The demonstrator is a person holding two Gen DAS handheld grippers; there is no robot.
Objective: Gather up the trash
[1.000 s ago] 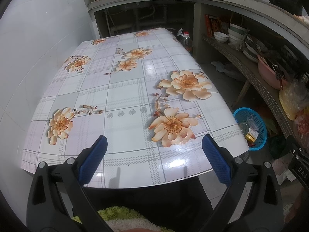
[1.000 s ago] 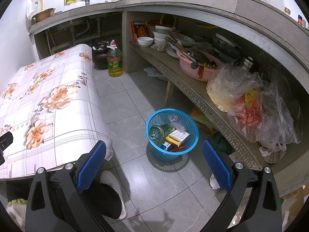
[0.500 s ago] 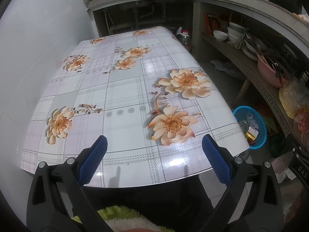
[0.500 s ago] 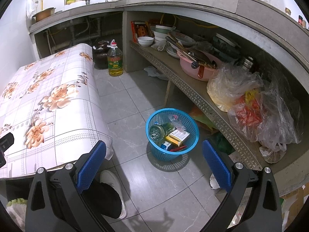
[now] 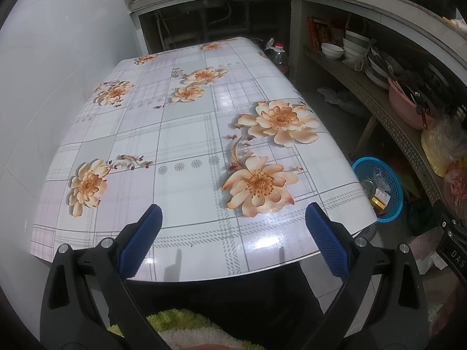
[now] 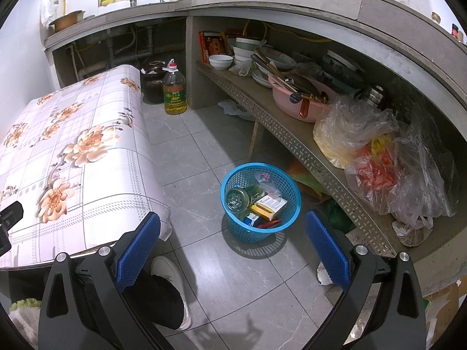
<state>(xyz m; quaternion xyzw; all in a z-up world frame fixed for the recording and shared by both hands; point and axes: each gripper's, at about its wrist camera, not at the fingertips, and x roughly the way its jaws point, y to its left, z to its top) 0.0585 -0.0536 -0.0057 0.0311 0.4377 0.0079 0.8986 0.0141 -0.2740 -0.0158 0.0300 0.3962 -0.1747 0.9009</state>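
Observation:
A blue mesh basket (image 6: 289, 183) stands on the grey tile floor, holding a glass jar (image 6: 237, 199), a white and yellow carton (image 6: 270, 205) and other wrappers. In the left wrist view the same blue basket (image 5: 392, 180) shows past the table's right edge. My right gripper (image 6: 233, 243) hangs open above the floor, just in front of the basket, with nothing between its fingers. My left gripper (image 5: 233, 240) is open too, held over the near edge of the table (image 5: 181, 134) with the flowered cloth. I see no loose item on the cloth.
A low shelf (image 6: 280, 122) runs along the right, loaded with bowls, a pink basin (image 6: 294, 99) and plastic bags (image 6: 379, 151). An oil bottle (image 6: 174, 92) and dark jar stand by the table's far corner. A person's white shoe (image 6: 172, 274) is near the table leg.
The left wrist view has shifted slightly, with the table sitting a little lower in frame. The right gripper and basket have not moved.

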